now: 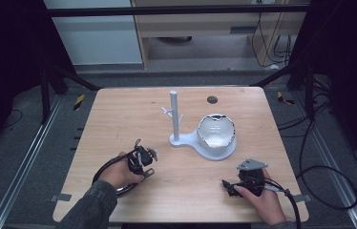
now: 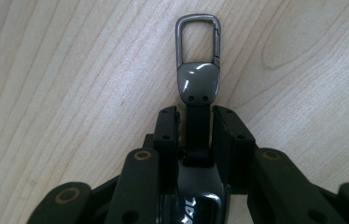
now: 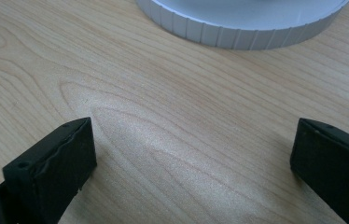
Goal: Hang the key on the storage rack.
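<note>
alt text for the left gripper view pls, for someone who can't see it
The left gripper is shut on a key fob's black strap, seen along its two black jaws. The fob's grey metal carabiner clip sticks out past the jaws, closed, over the light wooden table.

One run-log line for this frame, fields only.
left gripper: shut on key fob, carabiner clip forward | right gripper: open over table | white stand: upright, pegs bare
</note>
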Demonstrator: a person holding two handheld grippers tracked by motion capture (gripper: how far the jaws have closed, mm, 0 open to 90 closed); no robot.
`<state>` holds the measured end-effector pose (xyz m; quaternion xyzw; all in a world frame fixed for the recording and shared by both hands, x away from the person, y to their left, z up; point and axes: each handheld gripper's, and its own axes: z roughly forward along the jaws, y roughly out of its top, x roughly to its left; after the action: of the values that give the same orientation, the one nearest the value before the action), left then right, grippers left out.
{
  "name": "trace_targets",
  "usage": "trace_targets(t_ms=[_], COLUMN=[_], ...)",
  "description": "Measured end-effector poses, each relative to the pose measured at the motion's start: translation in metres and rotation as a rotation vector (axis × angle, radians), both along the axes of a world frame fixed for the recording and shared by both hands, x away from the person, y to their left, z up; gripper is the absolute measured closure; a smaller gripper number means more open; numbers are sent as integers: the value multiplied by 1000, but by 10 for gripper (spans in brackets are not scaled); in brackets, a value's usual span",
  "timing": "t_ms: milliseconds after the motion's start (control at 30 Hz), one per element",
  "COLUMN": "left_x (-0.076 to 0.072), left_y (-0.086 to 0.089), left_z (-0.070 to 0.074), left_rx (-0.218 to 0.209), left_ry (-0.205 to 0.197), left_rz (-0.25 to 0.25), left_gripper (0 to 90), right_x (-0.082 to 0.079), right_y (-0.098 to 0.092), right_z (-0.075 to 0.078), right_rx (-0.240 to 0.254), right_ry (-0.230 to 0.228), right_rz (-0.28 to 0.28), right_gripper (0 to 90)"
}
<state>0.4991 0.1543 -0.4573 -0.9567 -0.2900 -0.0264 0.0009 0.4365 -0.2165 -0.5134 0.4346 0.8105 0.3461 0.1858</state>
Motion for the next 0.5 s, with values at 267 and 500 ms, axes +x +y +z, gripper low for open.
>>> trace_targets(t_ms=[267, 500], left_x=[0, -3], left_y=[-2, 1], left_z=[-2, -1], left_rx=[11, 11], left_ry=[1, -10], left_rz=[-5, -12], left_gripper=[788, 800], right_x=[0, 0], right_y=[0, 0], right_z=[0, 0], right_rx=[-1, -3], right_ry=[0, 0], right_rz=[2, 4], right_gripper=[7, 7])
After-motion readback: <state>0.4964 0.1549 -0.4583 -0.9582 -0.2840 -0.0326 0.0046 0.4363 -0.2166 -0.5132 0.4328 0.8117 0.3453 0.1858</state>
